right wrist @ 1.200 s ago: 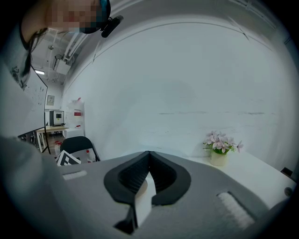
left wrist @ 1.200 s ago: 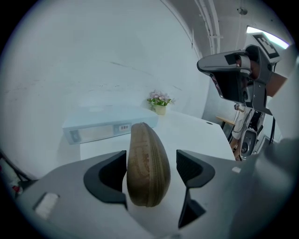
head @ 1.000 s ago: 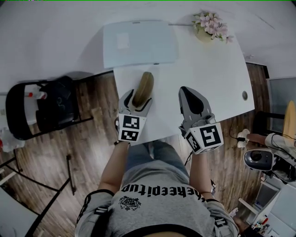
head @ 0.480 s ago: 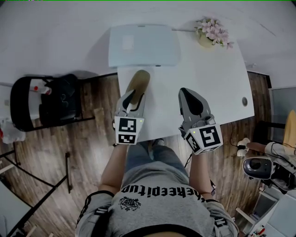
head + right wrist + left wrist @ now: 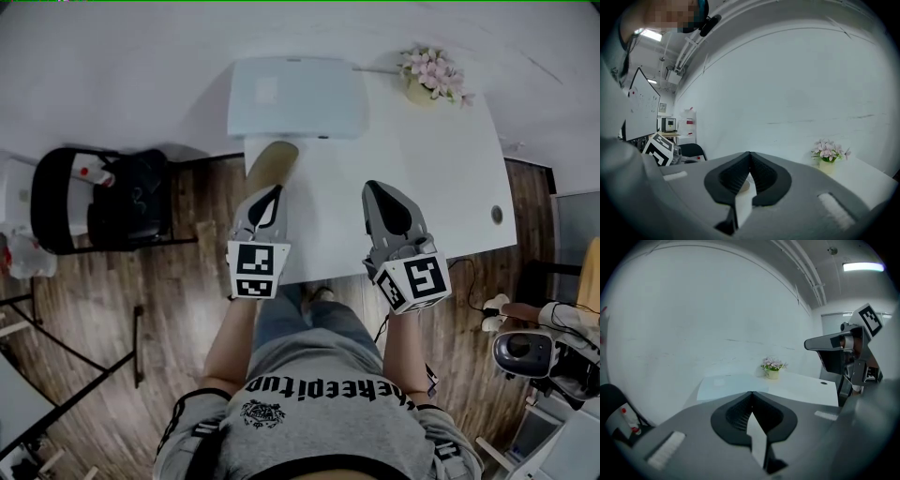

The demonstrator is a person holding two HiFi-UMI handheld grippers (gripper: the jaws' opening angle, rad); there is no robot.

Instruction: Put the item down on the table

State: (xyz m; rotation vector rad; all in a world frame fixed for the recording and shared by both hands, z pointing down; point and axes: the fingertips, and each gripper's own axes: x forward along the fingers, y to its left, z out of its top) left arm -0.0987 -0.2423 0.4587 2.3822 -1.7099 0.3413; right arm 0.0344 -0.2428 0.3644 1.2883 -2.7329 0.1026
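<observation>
**White table: item lies flat, both grippers closed**

White table (image 5: 422,187) over wood floor (image 5: 187,309), plain wall behind. Tan oblong item (image 5: 272,159) lies flat by the table's left edge, just in front of the pale blue mat (image 5: 295,98); can't tell if they touch. Left gripper (image 5: 273,191) hangs w/ its tips just short of the item's near end. Its jaws have just been closing and now meet tip to tip, nothing btwn them. Right gripper (image 5: 375,186) sits over the table's near-middle, well apart from the item, jaws also pressed together, empty. Flower pot (image 5: 433,75) stands at the far right corner. Black chair (image 5: 103,202) stands on the floor to the left.
</observation>
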